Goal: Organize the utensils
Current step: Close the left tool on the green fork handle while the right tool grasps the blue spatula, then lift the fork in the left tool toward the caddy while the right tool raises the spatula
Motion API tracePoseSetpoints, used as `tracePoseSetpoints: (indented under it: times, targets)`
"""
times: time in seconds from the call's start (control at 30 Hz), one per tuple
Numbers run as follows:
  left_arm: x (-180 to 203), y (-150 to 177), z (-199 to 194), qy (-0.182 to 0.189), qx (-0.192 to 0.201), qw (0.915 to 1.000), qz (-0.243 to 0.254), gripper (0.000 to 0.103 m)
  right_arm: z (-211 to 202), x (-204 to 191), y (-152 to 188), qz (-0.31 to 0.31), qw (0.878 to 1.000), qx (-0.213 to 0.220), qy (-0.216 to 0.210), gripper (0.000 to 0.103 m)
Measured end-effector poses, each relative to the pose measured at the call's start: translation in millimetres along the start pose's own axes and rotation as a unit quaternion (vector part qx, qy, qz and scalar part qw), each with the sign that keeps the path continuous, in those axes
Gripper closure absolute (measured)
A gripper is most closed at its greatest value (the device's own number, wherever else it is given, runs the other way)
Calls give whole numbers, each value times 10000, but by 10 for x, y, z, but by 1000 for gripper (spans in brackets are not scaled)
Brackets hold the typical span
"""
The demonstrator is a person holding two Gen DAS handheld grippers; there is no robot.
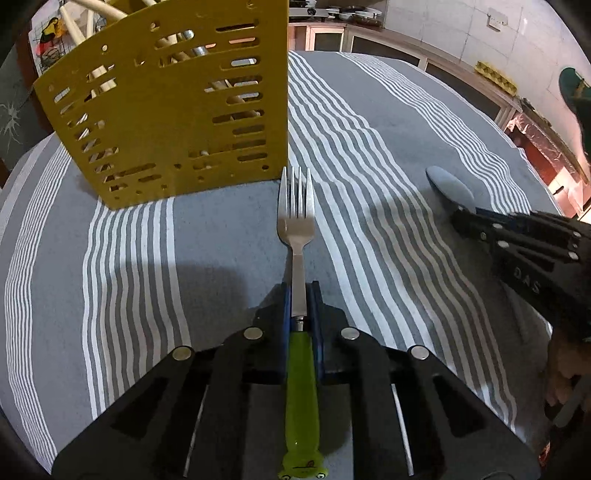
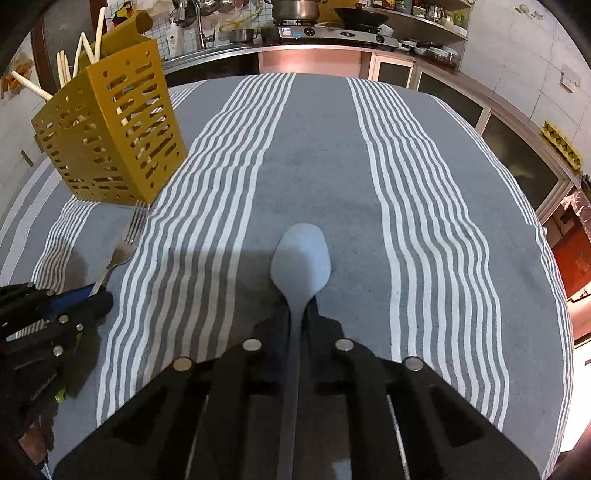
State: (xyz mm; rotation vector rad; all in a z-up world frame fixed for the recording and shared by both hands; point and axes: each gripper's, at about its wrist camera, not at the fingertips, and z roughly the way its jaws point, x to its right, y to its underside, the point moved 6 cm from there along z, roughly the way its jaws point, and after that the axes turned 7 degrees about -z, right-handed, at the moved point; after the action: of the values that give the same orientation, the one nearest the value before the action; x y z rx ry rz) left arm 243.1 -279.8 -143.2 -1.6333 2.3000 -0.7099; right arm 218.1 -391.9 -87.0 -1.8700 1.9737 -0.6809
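Left wrist view shows the left gripper (image 1: 300, 295) clenched on a green-handled fork (image 1: 297, 218); only there, the right gripper (image 1: 466, 218) hides its grasped spoon's (image 1: 448, 186) handle.

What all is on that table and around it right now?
fork: one, steel with a green handle, lying on the cloth just in front of the holder, clamped in the left gripper
spoon: one, pale blue-grey, on the cloth to the fork's right, clamped in the right gripper
holder: one, yellow with slots, standing at the table's far left, pale sticks poking out of it
cloth: one, grey with white stripes, covering the table
pot: one, steel, on the stove at the back counter
left gripper: one, black with blue pads, shut on the fork's neck
right gripper: one, black, shut on the spoon's handle
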Motion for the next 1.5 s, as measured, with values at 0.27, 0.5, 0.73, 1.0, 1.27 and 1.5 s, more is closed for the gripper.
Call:
tracePoseSetpoints:
  times: [0.27,0.5,0.73,1.0,1.27,1.5]
  targets:
    - [84,-161,81,-121,-96,9996,235,90,-17,28,46,42,9999,44,-97,94]
    - [171,-256,186,-311,11,9987,414,91,-7,41,50,32,9999,42,-139,94]
    - [108,-275,114,56,170,9998,127,98,-113,41,18,211,9986,373,-307,95]
    - [10,-290,-350,548,833,9950,-51,98,-604,-19,-24,313,9914,1174,-489,95]
    - [-134,-231,-865,737,1392,9874,-171,98,-957,20,-10,413,9827,1735,-493,94]
    - [-262,-155,-1219,708,1815,9806,-234,98,-1253,-1,42,354,9752,2151,-383,95]
